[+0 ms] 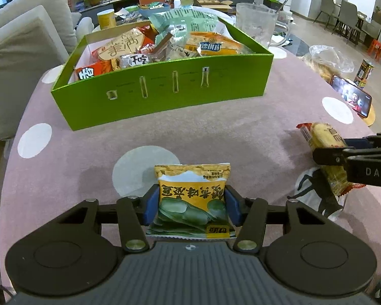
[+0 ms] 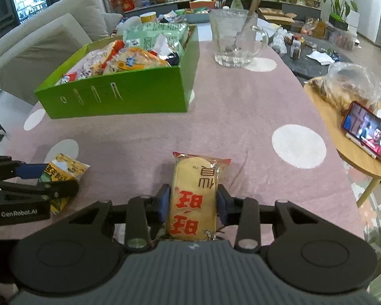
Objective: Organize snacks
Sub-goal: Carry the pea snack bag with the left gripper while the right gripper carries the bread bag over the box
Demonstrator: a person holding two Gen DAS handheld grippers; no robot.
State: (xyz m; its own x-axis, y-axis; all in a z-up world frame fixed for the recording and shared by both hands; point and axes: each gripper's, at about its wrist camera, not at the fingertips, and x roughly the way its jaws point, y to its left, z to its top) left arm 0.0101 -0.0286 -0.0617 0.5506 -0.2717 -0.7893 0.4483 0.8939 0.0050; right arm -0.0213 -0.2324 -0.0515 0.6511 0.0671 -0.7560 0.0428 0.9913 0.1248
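Observation:
My left gripper point(image 1: 192, 204) is shut on a yellow-and-green bean snack packet point(image 1: 192, 193), held just above the pink tablecloth. My right gripper point(image 2: 193, 204) is shut on a rice cracker packet point(image 2: 194, 195) with red characters. Each shows in the other's view: the cracker packet point(image 1: 325, 150) at the right, the bean packet point(image 2: 62, 174) at the left. A green box point(image 1: 162, 89) full of snack packets stands ahead at the table's far side; it also shows in the right wrist view point(image 2: 119, 94).
A glass pitcher point(image 2: 235, 38) stands right of the box. A phone point(image 2: 368, 132) playing video leans on a round wooden side table point(image 2: 348, 142) with a plastic bag of food point(image 2: 348, 86). Sofa cushions point(image 1: 17, 50) lie left. The tablecloth point(image 1: 216, 127) has white dots.

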